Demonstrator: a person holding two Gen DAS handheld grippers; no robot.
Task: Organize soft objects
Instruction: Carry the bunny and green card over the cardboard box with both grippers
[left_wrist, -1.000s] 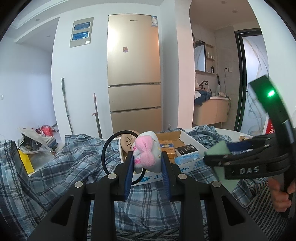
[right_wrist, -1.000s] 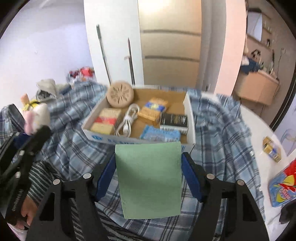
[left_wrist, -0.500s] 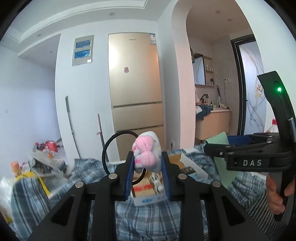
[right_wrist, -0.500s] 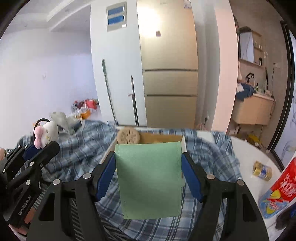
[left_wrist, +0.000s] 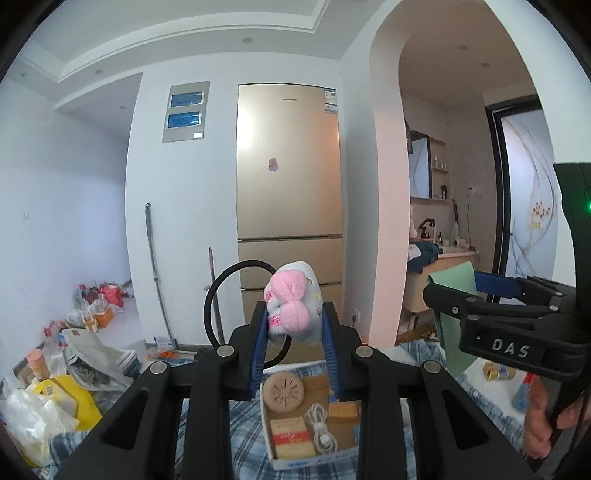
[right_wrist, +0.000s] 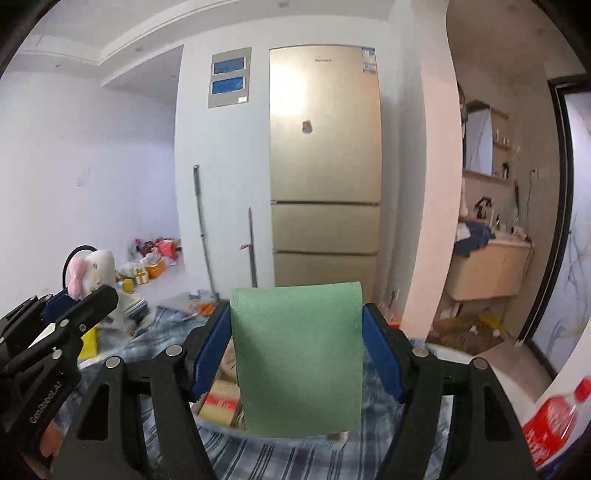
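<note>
Gripping one plush toy (left_wrist: 292, 307) above the cardboard box (left_wrist: 295, 458), the left gripper (left_wrist: 294, 334) is clenching it; the right gripper (right_wrist: 297, 343) is clamping one green cloth (right_wrist: 297, 354), hiding most box contents.

The right tongs (right_wrist: 297, 350) clamp a flat green felt-like pouch (right_wrist: 297, 354) between blue pads (right_wrist: 380, 350), above a blue plaid cloth (right_wrist: 280, 458); the left tongs (right_wrist: 79, 295) pinch a white-and-pink plush toy (right_wrist: 92, 271).
</note>
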